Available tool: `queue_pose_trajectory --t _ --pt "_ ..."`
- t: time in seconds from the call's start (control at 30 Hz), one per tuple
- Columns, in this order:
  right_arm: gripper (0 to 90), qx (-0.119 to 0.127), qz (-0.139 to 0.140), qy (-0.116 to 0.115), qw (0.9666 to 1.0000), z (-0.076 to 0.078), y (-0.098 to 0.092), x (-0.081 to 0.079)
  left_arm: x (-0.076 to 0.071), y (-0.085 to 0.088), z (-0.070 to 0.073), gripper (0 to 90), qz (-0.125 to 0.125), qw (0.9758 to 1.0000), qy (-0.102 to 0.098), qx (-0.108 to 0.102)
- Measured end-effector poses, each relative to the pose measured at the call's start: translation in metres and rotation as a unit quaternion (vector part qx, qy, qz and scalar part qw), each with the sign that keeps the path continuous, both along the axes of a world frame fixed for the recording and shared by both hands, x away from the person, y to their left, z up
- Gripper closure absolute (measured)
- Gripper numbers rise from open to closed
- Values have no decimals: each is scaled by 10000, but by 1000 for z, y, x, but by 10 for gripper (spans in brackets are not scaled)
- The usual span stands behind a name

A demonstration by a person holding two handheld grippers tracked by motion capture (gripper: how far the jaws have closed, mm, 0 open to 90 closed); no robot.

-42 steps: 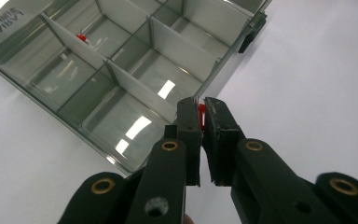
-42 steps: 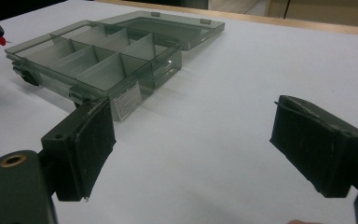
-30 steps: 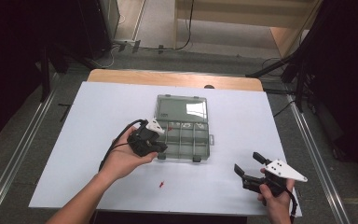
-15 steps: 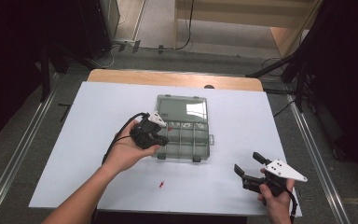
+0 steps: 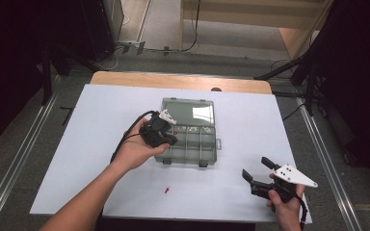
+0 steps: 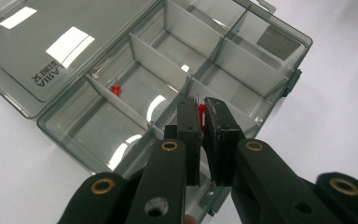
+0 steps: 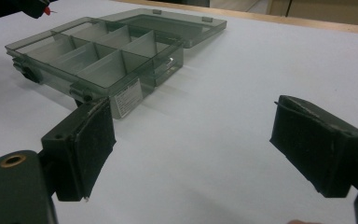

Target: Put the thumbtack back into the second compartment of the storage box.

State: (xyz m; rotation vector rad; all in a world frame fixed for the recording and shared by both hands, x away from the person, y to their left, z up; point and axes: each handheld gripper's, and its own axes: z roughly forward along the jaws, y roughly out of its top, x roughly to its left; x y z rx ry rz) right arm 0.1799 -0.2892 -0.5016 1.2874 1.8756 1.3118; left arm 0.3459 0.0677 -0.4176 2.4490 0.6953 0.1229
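Since the earlier frame the left hand-held gripper (image 5: 166,139) has travelled to the right and a little farther from the person, from just off the left edge of the clear compartment box (image 5: 200,144) to over its near-left compartments. Its jaws are clamped on a small red piece (image 6: 202,115), seen in the left gripper view as a sliver of red between the two black pads, held above a near compartment of the box. A second red piece (image 6: 116,89) lies in another compartment close to the hinge of the box's open lid (image 5: 187,109), which lies flat on the table (image 5: 101,106) on the far side. A third red piece (image 5: 166,190) rests on the table, near the person and well apart from the box. The right hand-held gripper (image 5: 260,173) has stayed at the near right of the table, its jaws wide apart with nothing between them.
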Motion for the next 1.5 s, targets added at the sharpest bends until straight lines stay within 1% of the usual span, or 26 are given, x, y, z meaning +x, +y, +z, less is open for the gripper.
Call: queue_pose_trajectory --t 0.17,0.2,0.27,0.4,0.63,0.87,1.1,1.23,1.5 --pt "140 7 10 4 10000 0 0 0 7 -1 -1 851 35 10000 20 63" --pt "140 7 6 3 10000 0 0 0 8 -1 -2 851 46 10000 24 29" --pt "140 -1 13 5 10000 0 0 0 11 -1 -2 851 59 10000 33 56" --pt "140 6 11 13 10000 -1 -1 1 15 -2 -3 851 60 10000 58 35" --pt "140 16 3 31 10000 -1 -1 1 22 -3 -7 850 134 9999 73 53" --pt "140 16 -1 26 10000 -1 -1 1 29 -6 -10 850 156 9998 77 94" --pt "140 2 10 31 10000 -1 -1 1 35 -8 -15 849 211 9996 142 85" --pt "140 30 8 33 10000 -2 -1 1 38 -9 -18 849 232 9996 146 75" --pt "140 6 19 32 10000 -2 -1 1 41 -13 -23 848 210 9996 159 100"
